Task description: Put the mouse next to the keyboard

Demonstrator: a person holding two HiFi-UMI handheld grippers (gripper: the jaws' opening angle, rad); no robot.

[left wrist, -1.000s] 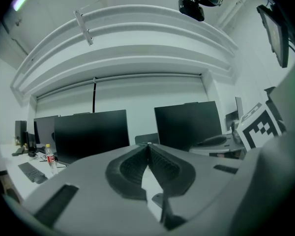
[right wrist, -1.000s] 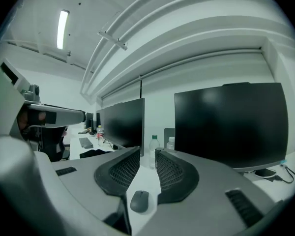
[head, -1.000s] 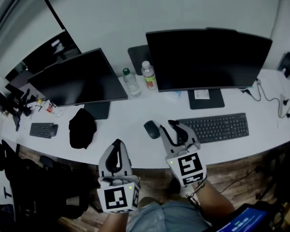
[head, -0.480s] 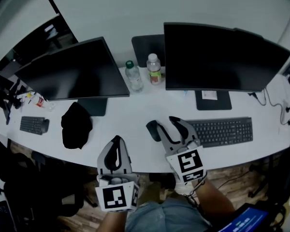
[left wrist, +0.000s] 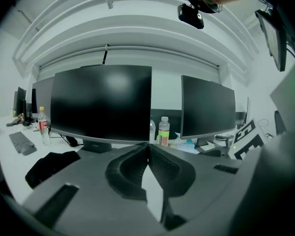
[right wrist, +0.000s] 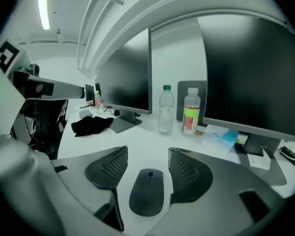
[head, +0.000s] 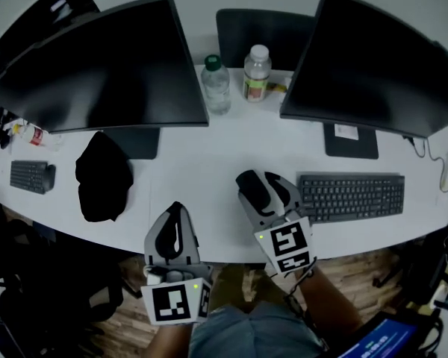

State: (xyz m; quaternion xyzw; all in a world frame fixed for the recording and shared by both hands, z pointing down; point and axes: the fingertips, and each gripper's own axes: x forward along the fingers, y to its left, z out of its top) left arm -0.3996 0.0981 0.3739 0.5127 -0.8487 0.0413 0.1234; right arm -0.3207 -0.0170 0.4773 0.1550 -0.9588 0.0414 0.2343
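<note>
- While the right tongs (right wrist: 147, 154) stand spread, the mouse (right wrist: 147, 193) is seen lying flat on the white desk (head: 201, 170) between the two jaws. A gap is left on each side, so nothing is gripped. These jaws have just been opening.
- The mouse's long axis is lined up with the way the right tongs point, with its wheel end away from the hand.
- The mouse is found just left of the keyboard (head: 351, 197), near its left end, with only the right-hand jaw between them. Any remaining shift is judged to be a short one to the right.
- The right tongs are much the nearer. The left tongs (left wrist: 148, 149) are clenched on nothing and held at the desk's near edge, well apart from the mouse.
- Counted: one mouse, two keyboards (the second, smaller keyboard (head: 30, 176) at the far left), two large monitors, two bottles between them, a third bottle (head: 30, 134) at the far left, and one black cloth (head: 103, 176).
</note>
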